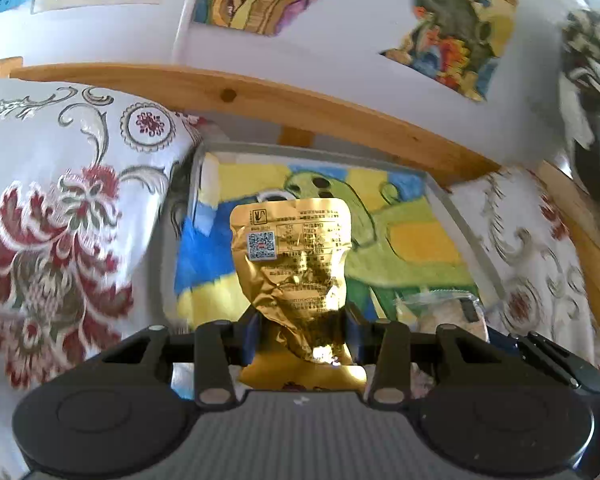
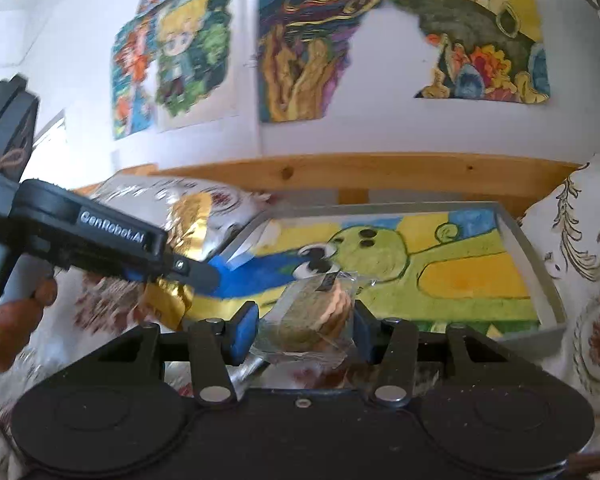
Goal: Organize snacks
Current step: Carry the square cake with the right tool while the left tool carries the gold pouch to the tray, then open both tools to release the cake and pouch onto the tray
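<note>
Gold foil makes up the pouch (image 1: 296, 256) that the left claw (image 1: 300, 332) has clamped near its lower, crumpled end, so the flat printed part with the code sticker stands up in the centre of the left wrist view. It looks light and thin; the foil creases easily and is probably slippery, so a hold across the crumpled waist seems safer than one on the smooth sealed edge.

The right claw (image 2: 300, 330) is closed on a clear-wrapped biscuit pack (image 2: 316, 312), low in the middle of its view. That film is likely slick as well, and the biscuits inside would break under a hard squeeze, so a light hold on the wrapper's sides suits it best.

Both snacks hang over a shallow grey tray (image 2: 548, 292) lined with a green, yellow and blue drawing. Around the tray lies pale cloth with a red flower pattern (image 1: 60, 220). A wooden rail (image 1: 260, 108) runs behind, below a white wall hung with coloured drawings (image 2: 308, 40).
</note>
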Available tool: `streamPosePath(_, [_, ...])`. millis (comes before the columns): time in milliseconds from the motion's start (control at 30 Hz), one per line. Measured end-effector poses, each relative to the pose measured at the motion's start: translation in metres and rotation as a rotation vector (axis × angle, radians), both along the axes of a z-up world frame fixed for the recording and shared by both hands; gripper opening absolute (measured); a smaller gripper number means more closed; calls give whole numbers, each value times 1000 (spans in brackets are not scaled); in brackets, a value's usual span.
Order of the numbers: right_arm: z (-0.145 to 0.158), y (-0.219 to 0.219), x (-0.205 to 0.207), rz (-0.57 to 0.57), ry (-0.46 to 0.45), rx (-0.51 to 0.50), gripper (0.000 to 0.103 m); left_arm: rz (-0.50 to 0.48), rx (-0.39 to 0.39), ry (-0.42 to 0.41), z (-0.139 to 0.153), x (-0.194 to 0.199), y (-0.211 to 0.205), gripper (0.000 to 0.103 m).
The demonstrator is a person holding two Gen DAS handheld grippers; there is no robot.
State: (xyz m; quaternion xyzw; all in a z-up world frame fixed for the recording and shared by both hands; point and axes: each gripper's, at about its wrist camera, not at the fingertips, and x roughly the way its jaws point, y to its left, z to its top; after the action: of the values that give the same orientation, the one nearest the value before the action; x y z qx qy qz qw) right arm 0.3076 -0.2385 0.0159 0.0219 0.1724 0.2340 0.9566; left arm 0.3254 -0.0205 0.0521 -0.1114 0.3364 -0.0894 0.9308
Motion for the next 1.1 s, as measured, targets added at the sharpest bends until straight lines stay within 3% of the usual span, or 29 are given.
streamPosePath(367, [-11, 10, 60, -39, 32, -22, 51, 45, 31, 81, -20, 60, 2, 46])
streamPosePath(933, [-20, 17, 69, -49, 83, -48, 52, 66, 58, 174, -43, 88, -8, 48])
streamPosePath(1100, [-21, 16, 67, -66, 82, -51, 62, 79, 70, 184, -45, 86, -8, 52])
